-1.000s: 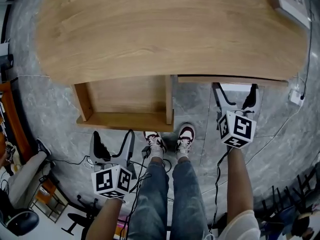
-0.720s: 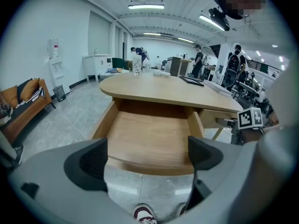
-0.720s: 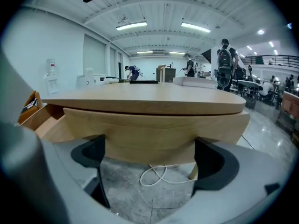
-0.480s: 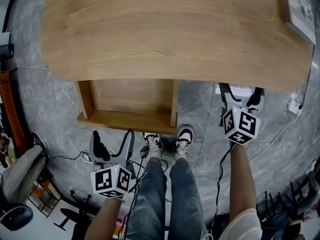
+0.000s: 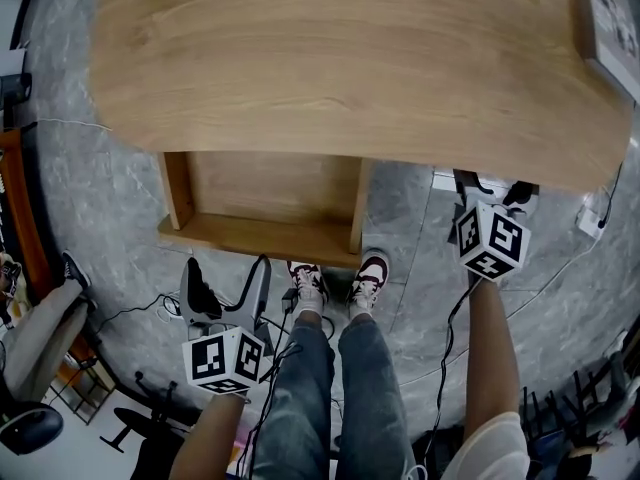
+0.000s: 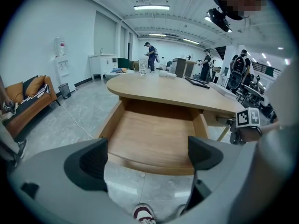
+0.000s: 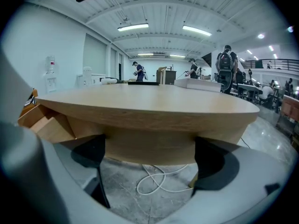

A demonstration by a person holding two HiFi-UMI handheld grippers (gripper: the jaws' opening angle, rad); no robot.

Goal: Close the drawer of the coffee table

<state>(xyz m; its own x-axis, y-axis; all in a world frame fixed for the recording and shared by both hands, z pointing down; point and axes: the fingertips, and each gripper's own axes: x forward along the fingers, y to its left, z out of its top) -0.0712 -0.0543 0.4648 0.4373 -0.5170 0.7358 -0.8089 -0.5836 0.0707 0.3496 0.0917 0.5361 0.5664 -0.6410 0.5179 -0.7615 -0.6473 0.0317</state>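
The coffee table's wooden top (image 5: 350, 58) fills the upper head view. Its drawer (image 5: 265, 203) stands pulled out from under the near edge, and the left gripper view shows the drawer (image 6: 154, 139) empty. My left gripper (image 5: 228, 286) is open and holds nothing, a little short of the drawer's front board (image 5: 260, 240). My right gripper (image 5: 492, 188) is open too, its fingertips at the table's rim, right of the drawer. In the right gripper view the table edge (image 7: 140, 108) lies straight ahead between the jaws of my right gripper (image 7: 149, 160).
The person's shoes (image 5: 340, 278) stand just before the drawer. A white cable (image 7: 159, 181) loops on the grey floor under the table. A framed board (image 5: 610, 28) lies on the table's far right. An orange sofa (image 6: 28, 97) stands at the left, and people stand far behind.
My right gripper has moved forward and slightly right, up to the table's rim. The left gripper has barely moved and the drawer sticks out as far as before.
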